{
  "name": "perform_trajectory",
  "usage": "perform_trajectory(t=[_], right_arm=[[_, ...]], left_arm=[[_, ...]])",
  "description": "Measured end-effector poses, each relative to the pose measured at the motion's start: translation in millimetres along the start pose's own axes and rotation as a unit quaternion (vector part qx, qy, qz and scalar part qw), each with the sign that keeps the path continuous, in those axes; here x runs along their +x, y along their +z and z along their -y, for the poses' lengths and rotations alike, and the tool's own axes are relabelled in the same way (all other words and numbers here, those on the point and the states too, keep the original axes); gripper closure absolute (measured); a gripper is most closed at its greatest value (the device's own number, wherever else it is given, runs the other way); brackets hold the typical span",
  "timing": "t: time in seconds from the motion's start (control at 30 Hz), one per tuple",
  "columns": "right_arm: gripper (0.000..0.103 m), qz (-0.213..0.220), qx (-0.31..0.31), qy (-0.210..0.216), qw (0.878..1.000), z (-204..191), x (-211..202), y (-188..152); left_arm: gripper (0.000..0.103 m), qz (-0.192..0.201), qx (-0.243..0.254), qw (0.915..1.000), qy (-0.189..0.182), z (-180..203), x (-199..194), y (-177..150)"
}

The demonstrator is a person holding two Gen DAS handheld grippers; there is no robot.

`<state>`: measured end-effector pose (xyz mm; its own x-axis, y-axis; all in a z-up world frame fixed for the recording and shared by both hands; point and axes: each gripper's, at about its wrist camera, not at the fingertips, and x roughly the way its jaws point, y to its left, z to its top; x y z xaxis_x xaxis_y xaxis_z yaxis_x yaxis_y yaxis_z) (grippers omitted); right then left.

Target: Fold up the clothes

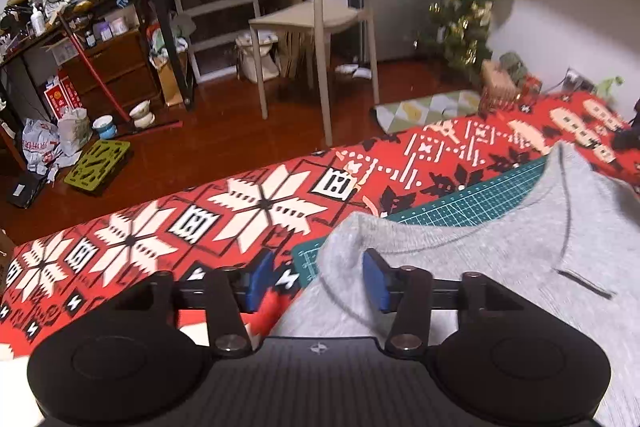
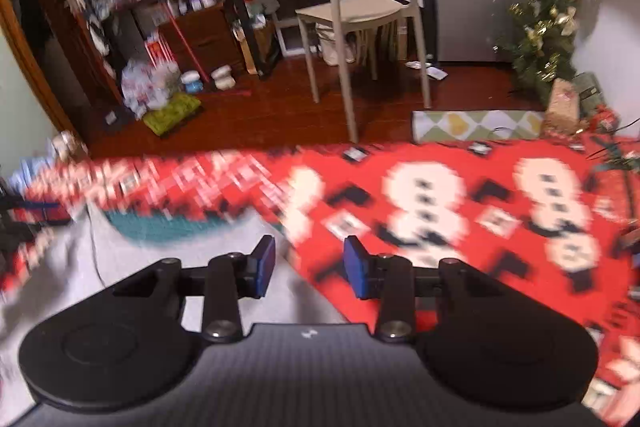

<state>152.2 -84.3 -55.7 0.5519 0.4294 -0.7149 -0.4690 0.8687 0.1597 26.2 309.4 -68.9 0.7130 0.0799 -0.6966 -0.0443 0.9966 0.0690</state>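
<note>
A: Where's the garment?

B: The grey top (image 1: 500,259) lies partly over the green cutting mat (image 1: 460,205) on the red patterned cloth (image 1: 160,247). The left gripper (image 1: 316,281) has its jaws apart, a raised fold of the grey edge between them.

A: And the right gripper (image 2: 310,267)?

B: Jaws apart, nothing between them; grey fabric at its seven o'clock, blurred.

A: Step in hand?

B: Likely taking hold of that edge. Closing on it comes next, I'd judge.

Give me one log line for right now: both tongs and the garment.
left tongs: open, straddling grey garment edge | right tongs: open, empty | garment: on green mat, unfolded
</note>
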Motion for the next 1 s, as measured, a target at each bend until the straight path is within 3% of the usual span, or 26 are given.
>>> perform_trajectory(t=[0.07, 0.13, 0.57, 0.63, 0.7, 0.8, 0.9, 1.0], right_arm=[[0.066, -0.016, -0.012, -0.012, 1.0, 9.7, -6.0, -14.3], [0.085, -0.028, -0.019, -0.02, 0.999, 17.6, -8.4, -27.1], [0.084, -0.038, -0.042, -0.025, 0.998, -8.1, 17.0, -35.8], [0.088, -0.036, -0.067, -0.04, 0.996, -18.4, 17.2, -37.7], [0.103, -0.038, -0.082, -0.04, 0.995, -24.3, 17.8, -39.0], [0.103, -0.031, -0.115, -0.074, 0.99, -32.0, 19.3, -39.9], [0.103, -0.023, -0.099, -0.104, 0.989, -20.1, 22.8, -31.8], [0.102, -0.024, -0.072, -0.089, 0.993, -4.7, 26.5, -24.9]], left_arm=[[0.048, 0.006, -0.008, 0.9999, -0.002, -8.2, -12.0, -6.2], [0.048, 0.007, -0.014, 0.9999, 0.0, -16.4, -21.6, -11.6], [0.048, -0.005, -0.054, 0.9983, 0.021, -62.2, -63.2, -44.3], [0.048, -0.01, -0.054, 0.9982, 0.022, -64.7, -63.7, -49.6], [0.048, -0.016, -0.052, 0.9982, 0.023, -65.4, -64.7, -54.3], [0.048, -0.018, -0.05, 0.9983, 0.024, -65.6, -67.6, -59.8], [0.048, -0.02, -0.048, 0.9984, 0.023, -65.1, -69.1, -62.5], [0.048, -0.022, -0.046, 0.9984, 0.022, -64.4, -69.7, -63.6]])
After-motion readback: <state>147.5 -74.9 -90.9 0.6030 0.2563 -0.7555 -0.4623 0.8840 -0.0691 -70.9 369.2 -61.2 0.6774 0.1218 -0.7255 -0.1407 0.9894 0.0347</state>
